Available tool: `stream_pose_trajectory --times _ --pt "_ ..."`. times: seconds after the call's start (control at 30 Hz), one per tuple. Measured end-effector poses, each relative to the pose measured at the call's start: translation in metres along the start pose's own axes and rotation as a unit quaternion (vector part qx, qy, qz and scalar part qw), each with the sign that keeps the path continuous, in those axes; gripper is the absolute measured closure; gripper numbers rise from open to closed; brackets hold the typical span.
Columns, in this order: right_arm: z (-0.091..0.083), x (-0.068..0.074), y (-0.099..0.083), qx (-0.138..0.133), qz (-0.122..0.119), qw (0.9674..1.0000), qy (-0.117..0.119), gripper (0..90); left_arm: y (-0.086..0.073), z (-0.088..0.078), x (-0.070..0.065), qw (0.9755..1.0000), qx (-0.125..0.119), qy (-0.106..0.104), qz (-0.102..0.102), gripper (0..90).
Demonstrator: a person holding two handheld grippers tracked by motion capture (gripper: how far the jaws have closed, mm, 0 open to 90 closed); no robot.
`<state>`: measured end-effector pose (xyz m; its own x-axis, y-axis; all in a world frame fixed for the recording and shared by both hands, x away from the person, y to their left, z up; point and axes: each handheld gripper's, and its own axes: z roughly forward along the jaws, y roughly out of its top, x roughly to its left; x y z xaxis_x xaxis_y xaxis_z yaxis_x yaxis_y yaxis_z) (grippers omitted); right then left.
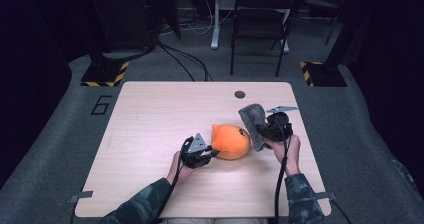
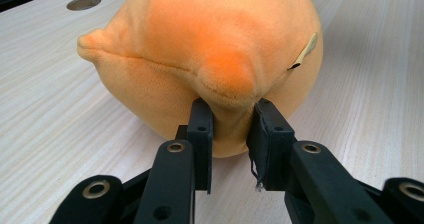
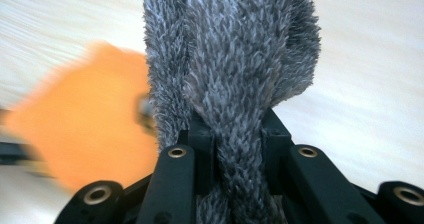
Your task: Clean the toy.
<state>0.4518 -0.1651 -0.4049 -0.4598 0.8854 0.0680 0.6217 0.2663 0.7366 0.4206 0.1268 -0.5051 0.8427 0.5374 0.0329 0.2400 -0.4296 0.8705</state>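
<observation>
Plush toy (image 1: pixel 231 141): bright orange, paler peach-orange toward the underside and along the seams, deeper orange patch on the bulge; a small beige tag with a dark edge at one side

Cloth (image 1: pixel 252 121): shaggy grey, mottled, light tips over darker charcoal pile

Counter (image 1: pixel 150 124): pale blond wood, fine straight grain lines running across; one round dark grey hole (image 1: pixel 240 94) near the far edge

Left claw (image 1: pixel 212 153): matte black, brass-coloured rings at the pivots, grey three-cornered plate on top

Right claw (image 1: pixel 261 129): same black, same brass rings, grey plate

Sleeves (image 1: pixel 145 204): camouflage, dull green and grey blotches

Floor (image 1: pixel 60 134): grey carpet, a dark "6" marked on it; yellow-and-black hazard stripes on the two stand bases (image 1: pixel 105 74)

Chair (image 1: pixel 260 14): black
</observation>
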Motion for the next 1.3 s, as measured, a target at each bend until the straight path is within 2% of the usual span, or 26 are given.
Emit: stream_pose_trajectory --times 0.07,0.13,0.17,0.23,0.3,0.4,0.43,0.47,0.5,0.57,0.67,0.7,0.77,0.8,0.93,1.07,1.17,1.23,1.3 --pt "-0.005 0.015 0.006 -0.009 -0.012 0.9997 0.019 73.5 0.0 0.001 0.001 1.0 -0.005 0.0 0.001 72.5" --pt "0.0 0.029 0.007 -0.002 -0.029 0.999 0.033 73.4 0.0 0.001 0.002 1.0 -0.008 -0.002 -0.004 72.3" --pt "0.008 0.036 0.006 0.012 -0.037 0.9987 0.033 73.3 -0.001 0.001 0.002 1.0 -0.008 -0.002 -0.006 72.2" --pt "0.022 0.042 0.001 0.037 -0.055 0.9975 0.023 73.4 -0.002 0.0 0.002 0.9999 -0.005 0.0 -0.008 71.2" --pt "0.036 0.043 -0.006 0.051 -0.05 0.9973 0.016 73.5 -0.002 0.0 0.001 1.0 -0.003 0.002 -0.007 67.8" --pt "0.039 0.042 -0.008 0.049 -0.045 0.9977 0.011 73.5 0.0 0.0 -0.002 0.9999 0.004 0.01 0.001 51.1" --pt "0.039 0.042 -0.008 0.049 -0.05 0.9975 0.011 73.5 0.0 0.0 -0.006 0.9997 0.01 0.019 0.01 45.3" --pt "0.039 0.042 -0.008 0.047 -0.049 0.9976 0.011 73.5 -0.001 0.001 -0.009 0.9991 0.015 0.03 0.027 40.7" --pt "0.04 0.042 -0.008 0.048 -0.046 0.9978 0.011 73.4 -0.002 0.003 -0.012 0.9985 0.017 0.037 0.036 37.7" --pt "0.042 0.043 -0.008 0.046 -0.041 0.998 0.011 73.4 -0.004 0.007 -0.015 0.9984 0.021 0.042 0.033 33.7" --pt "0.043 0.046 -0.008 0.047 -0.041 0.998 0.007 73.3 -0.009 0.015 -0.019 0.9973 0.027 0.059 0.035 30.8" --pt "0.044 0.046 -0.008 0.045 -0.048 0.9978 0.007 73.3 -0.009 0.017 -0.02 0.9966 0.024 0.069 0.037 31.2" --pt "0.043 0.048 -0.009 0.047 -0.038 0.9982 0.006 73.2 -0.009 0.019 -0.022 0.9961 0.02 0.079 0.034 35.0" --pt "0.044 0.047 -0.009 0.045 -0.044 0.998 0.007 73.2 -0.009 0.019 -0.022 0.9958 0.018 0.083 0.032 38.1" --pt "0.044 0.043 -0.009 0.042 -0.043 0.9981 0.013 72.9 -0.01 0.019 -0.021 0.9963 0.006 0.083 0.023 54.1" --pt "0.041 0.044 -0.007 0.039 -0.042 0.9983 0.01 72.6 -0.009 0.016 -0.017 0.9975 0.004 0.068 0.015 66.9" --pt "0.034 0.046 -0.003 0.031 -0.053 0.9981 0.007 72.7 -0.003 0.011 -0.013 0.9985 0.006 0.053 0.003 70.8" --pt "0.026 0.048 0.001 0.023 -0.053 0.9983 0.007 72.8 0.003 0.007 -0.009 0.9992 0.001 0.036 -0.018 71.9" --pt "0.015 0.049 0.007 0.015 -0.051 0.9983 0.022 72.8 0.007 0.002 -0.005 0.999 0.0 0.019 -0.04 72.4"
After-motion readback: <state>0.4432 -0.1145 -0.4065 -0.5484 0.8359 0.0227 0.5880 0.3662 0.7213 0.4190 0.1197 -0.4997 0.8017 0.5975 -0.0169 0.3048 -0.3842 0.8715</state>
